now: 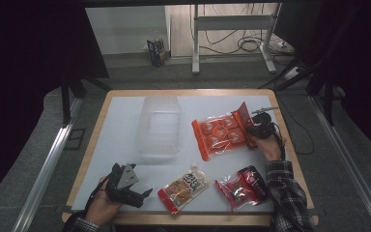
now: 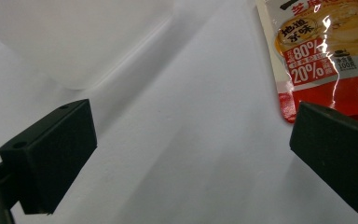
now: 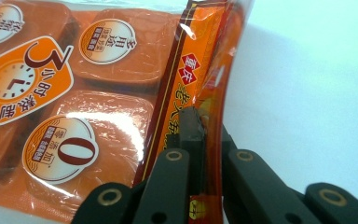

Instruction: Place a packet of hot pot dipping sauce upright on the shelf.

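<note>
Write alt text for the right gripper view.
The right gripper is shut on the raised edge flap of an orange snack pack, whose clear film shows sealed portions with round labels. The pack lies on a white table.

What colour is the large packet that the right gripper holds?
Orange, with round white labels: the large packet shows best in the right gripper view.
</note>
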